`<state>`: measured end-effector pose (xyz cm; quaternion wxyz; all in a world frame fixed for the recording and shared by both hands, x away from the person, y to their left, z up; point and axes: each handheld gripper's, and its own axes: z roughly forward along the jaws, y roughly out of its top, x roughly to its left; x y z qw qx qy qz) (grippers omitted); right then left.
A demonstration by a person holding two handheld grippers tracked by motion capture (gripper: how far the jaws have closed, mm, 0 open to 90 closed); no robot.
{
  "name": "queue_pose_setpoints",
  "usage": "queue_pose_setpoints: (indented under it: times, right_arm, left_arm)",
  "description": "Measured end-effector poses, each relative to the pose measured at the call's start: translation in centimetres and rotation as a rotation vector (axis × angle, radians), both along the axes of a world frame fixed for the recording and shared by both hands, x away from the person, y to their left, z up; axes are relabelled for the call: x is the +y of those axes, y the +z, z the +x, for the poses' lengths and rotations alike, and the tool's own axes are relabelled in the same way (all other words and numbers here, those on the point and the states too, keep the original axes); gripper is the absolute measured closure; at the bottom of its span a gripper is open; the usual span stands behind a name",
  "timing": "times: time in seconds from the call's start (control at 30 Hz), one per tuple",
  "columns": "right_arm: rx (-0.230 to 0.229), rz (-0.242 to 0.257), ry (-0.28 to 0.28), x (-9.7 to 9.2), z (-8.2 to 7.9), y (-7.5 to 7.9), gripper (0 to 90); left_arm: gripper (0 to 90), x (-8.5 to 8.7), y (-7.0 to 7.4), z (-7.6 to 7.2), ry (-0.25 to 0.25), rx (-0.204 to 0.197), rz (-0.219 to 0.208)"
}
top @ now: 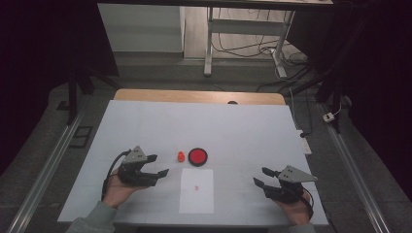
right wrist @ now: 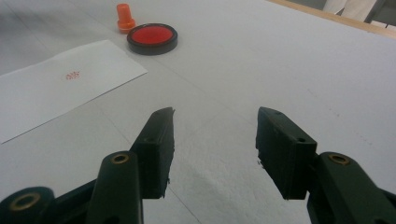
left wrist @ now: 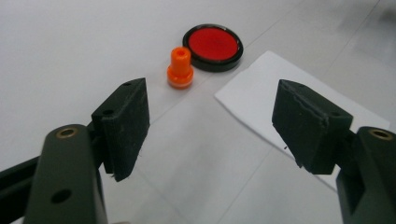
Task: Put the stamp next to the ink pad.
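On the white counter [top: 145,126] a small orange stamp [top: 180,156] stands upright, just beside a round black ink pad [top: 197,157] with a red face; the two sit close together but apart. Just in front of them, toward the person, lies a white sheet of paper [top: 196,191] bearing a small red stamped mark [top: 196,187] near its middle. The left tool [top: 159,165] sits to the left of the stamp, well clear of it, with its jaws spread wide and nothing between them (in the left gripper view the stamp [left wrist: 180,68] and ink pad [left wrist: 213,46] lie beyond the gap, with a corner of the paper [left wrist: 261,93] showing past the right jaw). The right tool [top: 263,177] rests low near the counter's right front area, well apart from the paper, its jaws parted and empty. In the right gripper view the paper [right wrist: 65,84], the ink pad [right wrist: 152,38] and the stamp [right wrist: 124,17] lie far off to the upper left, the red mark [right wrist: 72,74] plain on the sheet. A hand [top: 119,190] holds the left tool from below.
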<state>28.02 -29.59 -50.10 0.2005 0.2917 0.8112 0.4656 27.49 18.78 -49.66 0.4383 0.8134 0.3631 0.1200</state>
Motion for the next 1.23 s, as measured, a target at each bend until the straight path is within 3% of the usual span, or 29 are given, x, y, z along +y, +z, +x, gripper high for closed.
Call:
queue_pose_setpoints:
  times: [0.07, 0.47, 1.23]
  right_arm:
    - [0.000, 0.003, 0.001, -0.1, 0.0, 0.0, 46.0]
    - [-0.001, 0.000, 0.011, -0.1, 0.0, -0.1, 45.9]
    - [-0.010, -0.014, 0.009, -0.2, 0.1, -0.2, 45.5]
  left_arm:
    - [27.9, 0.6, -0.3, -0.5, -0.002, 0.014, -0.017]
    - [27.6, 2.3, -1.3, -2.7, 0.004, 0.023, -0.002]
    - [27.5, 2.7, -1.8, -3.2, 0.014, 0.036, 0.005]
